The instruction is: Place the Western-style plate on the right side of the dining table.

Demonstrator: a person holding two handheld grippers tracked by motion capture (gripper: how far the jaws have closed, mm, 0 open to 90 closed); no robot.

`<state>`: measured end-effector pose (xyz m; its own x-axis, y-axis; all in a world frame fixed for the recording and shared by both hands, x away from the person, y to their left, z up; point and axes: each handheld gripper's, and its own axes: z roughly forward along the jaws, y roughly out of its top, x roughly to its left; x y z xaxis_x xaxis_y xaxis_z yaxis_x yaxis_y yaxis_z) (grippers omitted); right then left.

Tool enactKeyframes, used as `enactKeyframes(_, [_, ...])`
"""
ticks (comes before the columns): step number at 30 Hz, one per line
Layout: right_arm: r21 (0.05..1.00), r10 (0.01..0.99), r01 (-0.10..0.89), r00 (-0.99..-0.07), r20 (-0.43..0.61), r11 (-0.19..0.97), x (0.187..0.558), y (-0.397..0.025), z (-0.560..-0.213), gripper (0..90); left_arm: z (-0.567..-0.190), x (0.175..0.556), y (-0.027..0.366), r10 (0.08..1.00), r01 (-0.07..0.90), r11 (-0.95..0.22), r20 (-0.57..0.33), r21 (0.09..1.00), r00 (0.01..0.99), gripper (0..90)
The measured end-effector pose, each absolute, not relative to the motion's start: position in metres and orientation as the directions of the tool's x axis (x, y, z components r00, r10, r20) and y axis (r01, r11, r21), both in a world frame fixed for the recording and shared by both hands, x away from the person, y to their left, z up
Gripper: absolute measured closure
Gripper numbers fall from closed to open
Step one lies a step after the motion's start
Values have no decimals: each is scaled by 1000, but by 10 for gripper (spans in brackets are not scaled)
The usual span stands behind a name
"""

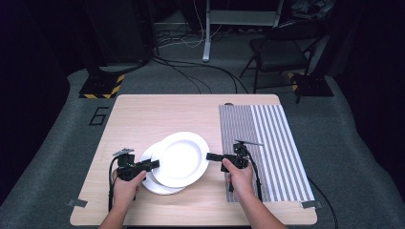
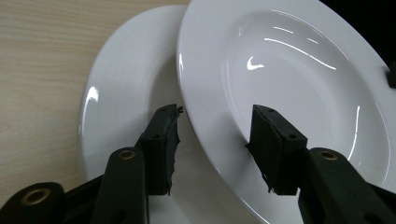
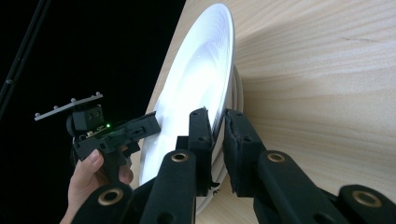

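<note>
Two grippers flank the top plate [image 1: 180, 159]: right gripper [image 1: 210, 156] pinches its rim; left gripper [image 1: 154, 164] straddles it, open.

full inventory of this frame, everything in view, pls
plates: 2, white, stacked off-centre at the table's middle front; upper plate, lower plate showing under it at the left
table: 1, light wood, centre
striped mat: 1, grey and white, right part of the table
folding chair: 1, dark, on the floor behind the table at the right
hazard-striped base: 1, black and yellow, floor at rear left
cables: several, dark, on the floor behind the table
left gripper: 1, black, jaws apart across the upper plate's left rim
right gripper: 1, black, jaws closed on the upper plate's right rim
hands: 2, left hand, right hand
</note>
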<state>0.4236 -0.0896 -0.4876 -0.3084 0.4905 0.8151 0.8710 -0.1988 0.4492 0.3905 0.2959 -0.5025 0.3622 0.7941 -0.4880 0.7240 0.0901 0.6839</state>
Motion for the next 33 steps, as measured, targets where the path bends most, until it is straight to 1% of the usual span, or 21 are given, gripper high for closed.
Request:
enactKeyframes(4, [445, 492, 872, -303, 816, -202, 423, -89, -487, 814, -502, 389, 292, 788, 730, 97, -501, 676, 358, 514])
enactKeyframes(7, [453, 495, 868, -308, 813, -203, 424, -89, -488, 813, -502, 387, 288, 795, 724, 93, -488, 684, 359, 488])
enactKeyframes(10, [449, 497, 869, -302, 814, -207, 423, -89, -487, 811, -502, 386, 288, 794, 728, 100, -495, 678, 352, 485])
enactKeyframes(11, [462, 508, 864, -311, 803, -202, 422, -88, -487, 805, -502, 386, 287, 791, 728, 128, -513, 673, 335, 486])
enactKeyframes(12, [462, 508, 864, -311, 803, -202, 422, -88, -487, 805, -502, 386, 287, 791, 728, 128, -513, 673, 335, 487])
enactKeyframes(13, [490, 534, 851, -329, 779, -190, 420, -86, -485, 776, -502, 386, 287, 792, 727, 124, -509, 675, 337, 487])
enactKeyframes(14, [494, 544, 850, -331, 771, -183, 419, -85, -484, 735, -502, 386, 287, 792, 728, 124, -509, 675, 337, 488])
enactKeyframes(15, [494, 544, 850, -331, 771, -183, 419, -85, -484, 735, -501, 386, 287, 796, 726, 121, -503, 677, 336, 488])
enactKeyframes(17, [513, 569, 842, -342, 748, -168, 417, -80, -483, 662, -501, 385, 286, 799, 722, 121, -498, 681, 336, 489])
enactKeyframes(18, [532, 591, 832, -351, 726, -159, 414, -76, -482, 597, -500, 384, 286, 799, 721, 125, -500, 682, 334, 493])
enactKeyframes(19, [532, 591, 832, -351, 726, -159, 414, -76, -482, 597, -500, 384, 286, 798, 719, 128, -501, 683, 334, 493])
enactKeyframes(20, [543, 608, 824, -351, 712, -161, 412, -74, -481, 575, -500, 384, 287, 798, 713, 115, -492, 692, 349, 494])
enactKeyframes(24, [577, 631, 804, -374, 680, -145, 404, -63, -480, 509, -499, 382, 289, 795, 719, 119, -500, 685, 344, 503])
enactKeyframes(26, [577, 632, 805, -375, 678, -141, 404, -61, -480, 508, -498, 382, 289, 790, 719, 128, -508, 683, 342, 504])
enactKeyframes(27, [568, 630, 811, -369, 683, -141, 403, -57, -482, 492, -497, 380, 290, 782, 722, 144, -525, 677, 336, 509])
enactKeyframes(30, [575, 630, 806, -377, 679, -137, 401, -54, -482, 479, -495, 379, 291, 781, 722, 138, -523, 678, 341, 513])
enactKeyframes(31, [582, 635, 802, -382, 671, -133, 400, -52, -481, 455, -494, 378, 291, 784, 719, 138, -518, 682, 341, 513])
enactKeyframes(32, [618, 664, 778, -404, 629, -113, 396, -48, -480, 429, -493, 377, 289, 794, 717, 129, -504, 685, 339, 512])
enactKeyframes(33, [626, 674, 772, -407, 617, -107, 395, -47, -479, 429, -493, 377, 288, 800, 718, 124, -497, 685, 336, 512])
